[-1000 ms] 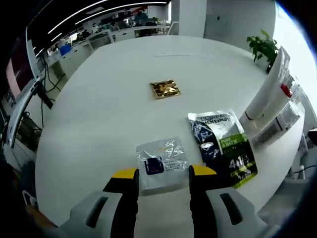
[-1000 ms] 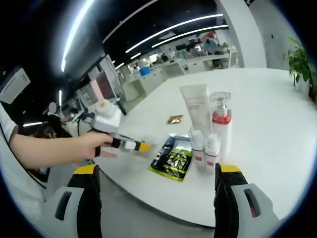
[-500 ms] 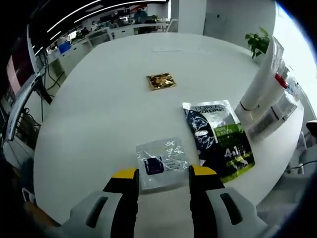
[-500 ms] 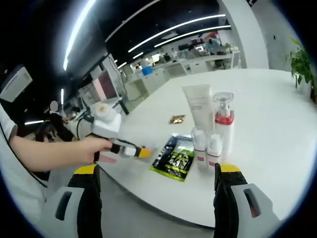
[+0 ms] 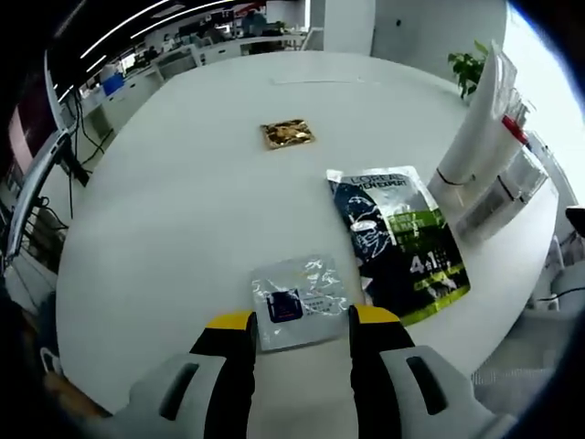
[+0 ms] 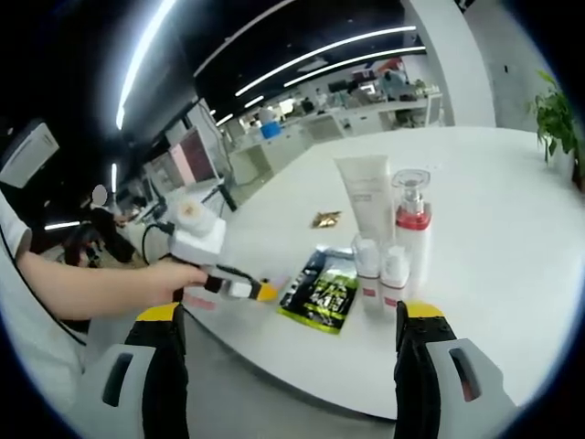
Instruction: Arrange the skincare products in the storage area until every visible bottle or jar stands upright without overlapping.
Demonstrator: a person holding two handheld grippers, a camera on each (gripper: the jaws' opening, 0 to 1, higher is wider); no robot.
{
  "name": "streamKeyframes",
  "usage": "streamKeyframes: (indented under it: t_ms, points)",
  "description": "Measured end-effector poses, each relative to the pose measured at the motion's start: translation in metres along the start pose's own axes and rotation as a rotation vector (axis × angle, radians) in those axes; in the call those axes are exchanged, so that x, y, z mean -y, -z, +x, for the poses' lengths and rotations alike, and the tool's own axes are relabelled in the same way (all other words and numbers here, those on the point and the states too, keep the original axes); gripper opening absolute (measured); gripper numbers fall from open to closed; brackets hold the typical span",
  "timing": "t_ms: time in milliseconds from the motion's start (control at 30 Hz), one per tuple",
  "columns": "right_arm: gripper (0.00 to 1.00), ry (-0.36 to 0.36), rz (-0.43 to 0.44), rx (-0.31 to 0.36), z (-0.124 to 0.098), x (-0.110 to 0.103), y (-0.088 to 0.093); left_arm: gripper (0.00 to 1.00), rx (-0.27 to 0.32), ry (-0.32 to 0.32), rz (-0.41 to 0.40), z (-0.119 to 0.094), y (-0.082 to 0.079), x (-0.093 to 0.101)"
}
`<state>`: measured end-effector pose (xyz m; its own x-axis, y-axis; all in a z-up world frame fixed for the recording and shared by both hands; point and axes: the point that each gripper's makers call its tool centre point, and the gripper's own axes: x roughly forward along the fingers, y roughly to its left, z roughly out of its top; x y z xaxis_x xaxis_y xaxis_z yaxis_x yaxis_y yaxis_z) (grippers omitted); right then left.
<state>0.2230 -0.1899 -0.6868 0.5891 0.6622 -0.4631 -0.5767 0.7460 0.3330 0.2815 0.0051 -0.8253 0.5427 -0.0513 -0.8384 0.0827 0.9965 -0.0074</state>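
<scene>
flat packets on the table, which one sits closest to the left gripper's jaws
The clear packet with the dark blue label, lying right before the left gripper; the green sachet and gold packet lie farther.

A white tube [image 6: 365,198] stands upright on the table [image 5: 183,183], cap down, near the edge. Just beside it stands a pump bottle [image 6: 412,227] with a red neck and clear top. Two small white bottles [image 6: 379,279] with red labels stand in front of them, touching. A dark-and-green sachet [image 5: 402,244] lies flat beside the bottles. A clear sachet [image 5: 297,297] lies flat at the table's edge. A small gold sachet [image 5: 287,134] lies flat, well apart, towards the middle.
</scene>
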Motion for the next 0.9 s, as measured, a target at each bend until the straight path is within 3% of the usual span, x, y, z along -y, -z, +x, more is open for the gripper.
streamKeyframes:
  t_ms: [900]
  points:
    - [0.95,0.003,0.006,-0.004,0.0003,0.0009,0.0007,0.4,0.004,0.021,0.019,0.0032,0.0004,0.0068]
